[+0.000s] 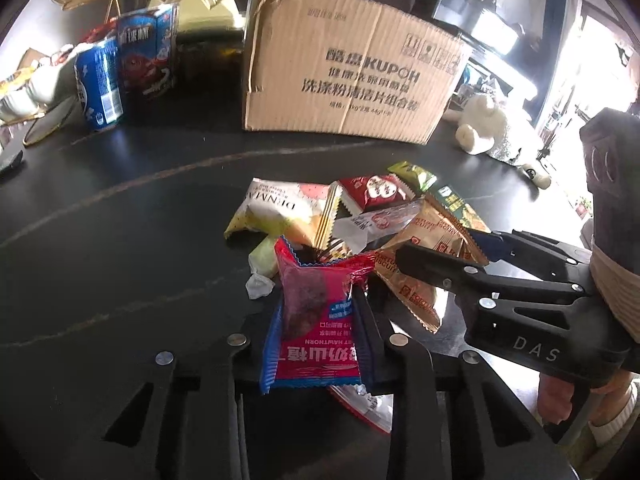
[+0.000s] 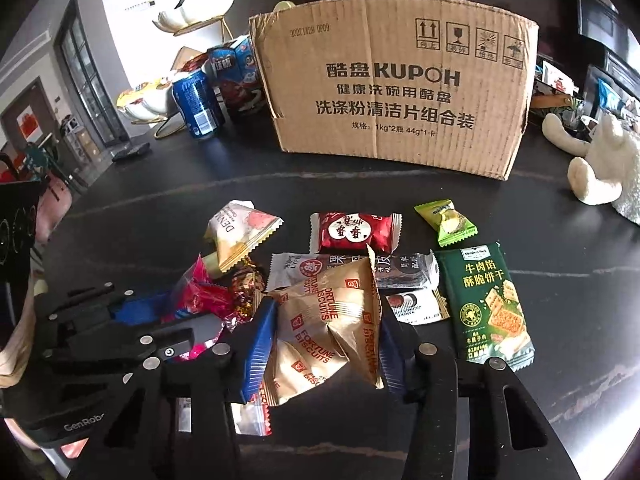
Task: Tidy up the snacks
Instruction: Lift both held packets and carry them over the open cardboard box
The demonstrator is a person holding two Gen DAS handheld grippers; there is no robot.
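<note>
Left wrist view: the left gripper [image 1: 316,336] is closed on a red hawthorn packet [image 1: 316,320], which stands pinched between the two fingers at the near edge of the snack pile on the dark table [image 1: 120,220]. The right gripper [image 1: 436,256] reaches in from the right side, its tips buried in a gold biscuit packet [image 1: 416,280].

In the right wrist view that gripper [image 2: 324,344] has its blue pads pressed against both sides of the gold biscuit packet [image 2: 332,320], holding it. The left gripper [image 2: 160,320] lies just beside it, crowding the same corner of the pile.

Behind the pile stands a cardboard box [image 2: 396,92], with a blue can [image 2: 198,104] and a blue carton [image 2: 236,76] to its left and a white plush toy [image 2: 600,164] to its right. Loose on the table lie a dark green cracker packet [image 2: 488,304], a light green candy [image 2: 448,222], a red packet [image 2: 356,232] and a white-and-pink packet [image 2: 240,236].

A small white packet [image 2: 416,306] is partly covered by the gold one, and packets under the grippers are cut off from sight.
</note>
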